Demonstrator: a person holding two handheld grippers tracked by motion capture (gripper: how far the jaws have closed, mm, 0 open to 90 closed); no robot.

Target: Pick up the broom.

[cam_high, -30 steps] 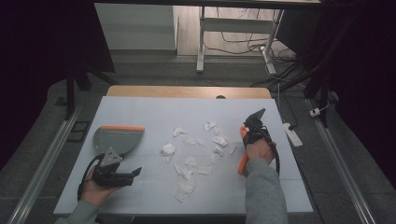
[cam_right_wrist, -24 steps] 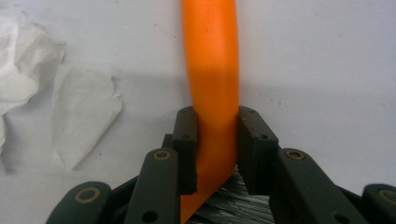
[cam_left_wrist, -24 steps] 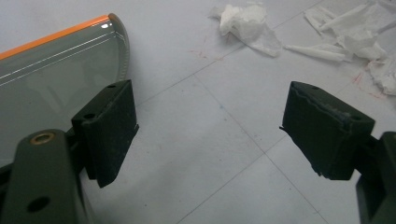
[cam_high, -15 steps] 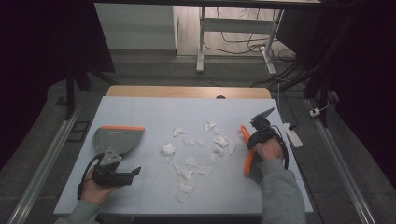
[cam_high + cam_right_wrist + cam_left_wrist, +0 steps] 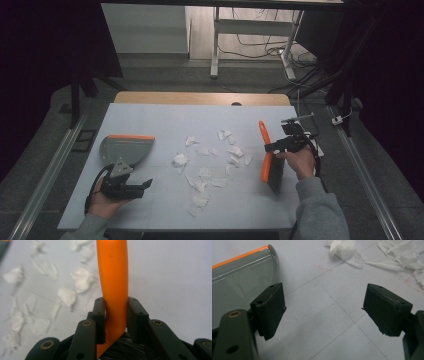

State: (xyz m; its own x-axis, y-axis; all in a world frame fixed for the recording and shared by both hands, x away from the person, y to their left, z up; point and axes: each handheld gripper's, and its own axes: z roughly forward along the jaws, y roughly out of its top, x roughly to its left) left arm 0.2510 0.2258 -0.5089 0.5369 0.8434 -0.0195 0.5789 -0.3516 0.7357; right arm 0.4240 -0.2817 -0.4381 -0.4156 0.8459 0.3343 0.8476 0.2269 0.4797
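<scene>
A hand brush with an orange handle point(image 5: 265, 150) and dark bristles point(image 5: 276, 176) hangs over the table's right side, its handle pointing away from me. My right gripper point(image 5: 272, 147) is shut on it; in the right gripper view both pads clamp the orange handle point(image 5: 113, 272) of my right gripper point(image 5: 115, 315), bristles below. A grey dustpan with an orange lip point(image 5: 125, 148) lies flat at the left. Just in front of it my left gripper point(image 5: 145, 186) rests open; its jaws point(image 5: 324, 310) stand wide apart over bare table beside the dustpan point(image 5: 237, 272). Torn white paper scraps point(image 5: 207, 162) litter the middle.
The scraps point(image 5: 344, 250) spread from the table's centre toward the front. A wooden strip point(image 5: 200, 98) edges the far side of the pale tabletop. Beyond it stand a white table leg point(image 5: 215, 40) and floor cables. Metal rails point(image 5: 50, 170) run along both sides.
My right hand has lifted the brush and carried it to the right, away from the scraps, with the handle now pointing away from me. The left gripper and the dustpan have stayed still.
</scene>
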